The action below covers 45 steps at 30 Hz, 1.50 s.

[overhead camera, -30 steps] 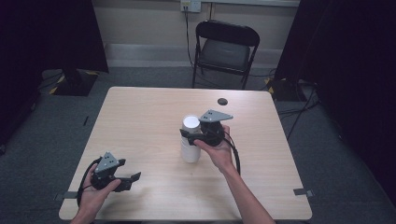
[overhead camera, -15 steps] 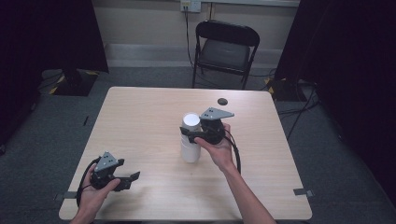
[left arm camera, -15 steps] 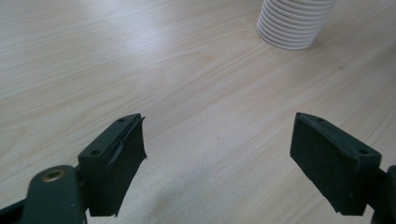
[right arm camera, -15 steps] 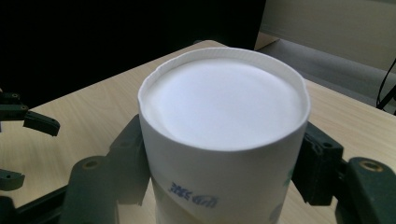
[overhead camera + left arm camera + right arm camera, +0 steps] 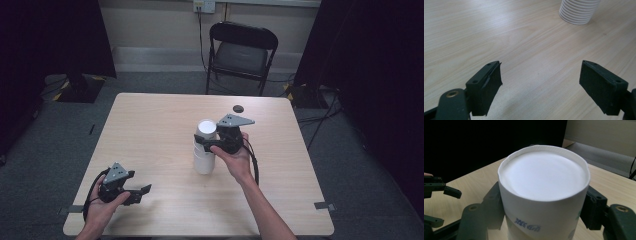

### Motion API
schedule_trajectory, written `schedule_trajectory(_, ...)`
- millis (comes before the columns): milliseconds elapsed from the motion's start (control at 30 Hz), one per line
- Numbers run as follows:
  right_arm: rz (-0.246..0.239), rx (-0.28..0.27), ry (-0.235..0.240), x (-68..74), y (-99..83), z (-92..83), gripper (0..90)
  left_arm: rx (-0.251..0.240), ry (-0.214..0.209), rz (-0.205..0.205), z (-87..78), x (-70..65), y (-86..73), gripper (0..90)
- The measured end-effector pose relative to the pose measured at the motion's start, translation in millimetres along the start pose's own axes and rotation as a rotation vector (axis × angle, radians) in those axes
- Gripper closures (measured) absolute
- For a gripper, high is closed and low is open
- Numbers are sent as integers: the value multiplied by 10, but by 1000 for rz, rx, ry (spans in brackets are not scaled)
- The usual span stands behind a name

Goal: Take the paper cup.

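The left tongs point(image 5: 142, 191) and right tongs point(image 5: 202, 143) are matte black, each topped by a grey three-cornered plate with small dark holes. Their jaws are blocky, flat-faced pads with recessed screws and a brass-coloured pivot pin. A black cable loops from each. Both forearms are bare, without sleeves.

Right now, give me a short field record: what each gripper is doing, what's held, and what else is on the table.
right gripper: closed on the top cup, fingers against its sides; jaws have just been closing
top cup: upside down, base up, blue print low on its wall
cup stack: white, upside down, mid-table
left gripper: open, holding nothing, near front left edge
table: light wood
small dark disc: far side
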State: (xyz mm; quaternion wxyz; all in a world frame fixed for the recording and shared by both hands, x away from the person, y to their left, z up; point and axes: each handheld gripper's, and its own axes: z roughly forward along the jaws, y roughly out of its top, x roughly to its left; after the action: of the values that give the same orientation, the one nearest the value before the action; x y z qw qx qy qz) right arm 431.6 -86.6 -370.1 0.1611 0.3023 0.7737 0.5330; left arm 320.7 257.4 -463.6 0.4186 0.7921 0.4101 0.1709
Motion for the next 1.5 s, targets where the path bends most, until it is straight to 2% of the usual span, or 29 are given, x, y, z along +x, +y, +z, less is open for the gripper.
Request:
schedule_trajectory(967,5,-48,22,16,148,-63,336,-1,-2,-2,-15,-3,-3,175)
schedule_trajectory(1100,6,-84,23,31,199,-104,339,-30,-8,16,-38,-20,5,181)
schedule_trajectory(1133,6,-84,23,31,199,-104,339,-28,7,22,-41,-22,6,181)
schedule_trajectory(1233,-6,-77,25,48,264,-108,339,-23,2,-4,-25,-4,-9,180)
schedule_trajectory(1500,7,-111,27,34,302,-154,342,-15,-4,3,-22,-8,-10,171)
